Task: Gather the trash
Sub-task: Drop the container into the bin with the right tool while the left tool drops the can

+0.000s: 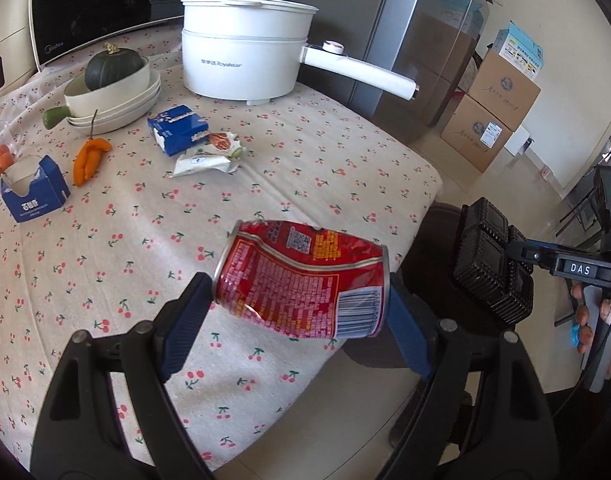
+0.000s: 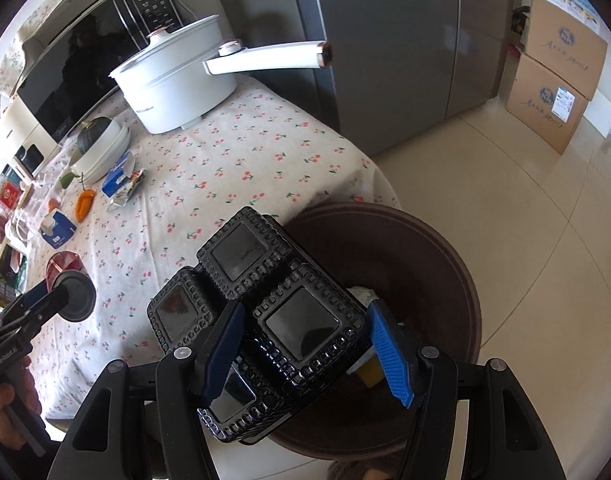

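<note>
My left gripper (image 1: 297,280) is shut on a crushed red drink can (image 1: 301,280), held sideways above the cherry-print tablecloth (image 1: 265,184) near the table's corner. In the right wrist view that can (image 2: 63,264) shows at the far left. My right gripper (image 2: 305,312) is shut on a black plastic compartment tray (image 2: 261,292), tilted over the rim of a round brown bin (image 2: 445,248) beside the table. White and yellow scraps lie in the bin. The tray (image 1: 489,264) also appears at the right of the left wrist view, with a hand behind it.
On the table lie a blue carton (image 1: 177,130), a crumpled wrapper (image 1: 209,158), a blue tissue box (image 1: 33,196), an orange vegetable (image 1: 87,160), stacked bowls with a squash (image 1: 113,92) and a white electric pot (image 1: 245,48). A grey fridge (image 2: 385,40) and cardboard boxes (image 2: 553,80) stand beyond.
</note>
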Available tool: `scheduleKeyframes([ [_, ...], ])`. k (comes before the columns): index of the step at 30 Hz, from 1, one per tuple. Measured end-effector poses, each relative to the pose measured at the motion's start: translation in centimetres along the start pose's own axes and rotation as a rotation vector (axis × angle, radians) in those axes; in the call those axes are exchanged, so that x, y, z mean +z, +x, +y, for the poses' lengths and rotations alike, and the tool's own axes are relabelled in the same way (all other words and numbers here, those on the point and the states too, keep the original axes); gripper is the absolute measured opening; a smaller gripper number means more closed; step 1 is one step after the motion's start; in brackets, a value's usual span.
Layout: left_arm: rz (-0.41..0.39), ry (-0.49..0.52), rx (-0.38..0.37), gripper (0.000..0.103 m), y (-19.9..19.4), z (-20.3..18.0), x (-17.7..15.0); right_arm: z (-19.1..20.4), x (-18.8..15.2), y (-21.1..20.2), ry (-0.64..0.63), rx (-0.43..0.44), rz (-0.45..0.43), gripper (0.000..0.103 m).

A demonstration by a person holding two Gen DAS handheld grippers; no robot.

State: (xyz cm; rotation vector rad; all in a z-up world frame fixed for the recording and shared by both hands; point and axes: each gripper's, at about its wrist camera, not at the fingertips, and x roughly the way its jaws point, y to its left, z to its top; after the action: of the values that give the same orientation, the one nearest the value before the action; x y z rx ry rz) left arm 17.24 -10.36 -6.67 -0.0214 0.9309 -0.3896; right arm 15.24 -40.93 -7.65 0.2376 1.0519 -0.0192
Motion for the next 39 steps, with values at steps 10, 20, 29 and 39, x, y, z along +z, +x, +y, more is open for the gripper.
scheduleKeyframes([
  [10,0.024,0.097,-0.069,0.085,1.8,-5.8,-1.0,-6.1,-2.2,0.1,0.106,-0.065,0.024,0.067],
  [20,0.048,0.156,-0.126,0.085,4.2,-10.0,-1.1,-8.2,-2.8,0.1,0.153,-0.065,0.038,0.073],
  [29,0.073,0.22,-0.178,0.085,6.7,-13.3,-1.4,-9.3,-2.9,0.0,0.161,-0.084,0.05,0.073],
  [39,0.079,0.27,-0.099,0.1,7.9,-14.5,-1.3,-11.1,-3.5,-0.2,0.177,-0.107,0.056,0.082],
])
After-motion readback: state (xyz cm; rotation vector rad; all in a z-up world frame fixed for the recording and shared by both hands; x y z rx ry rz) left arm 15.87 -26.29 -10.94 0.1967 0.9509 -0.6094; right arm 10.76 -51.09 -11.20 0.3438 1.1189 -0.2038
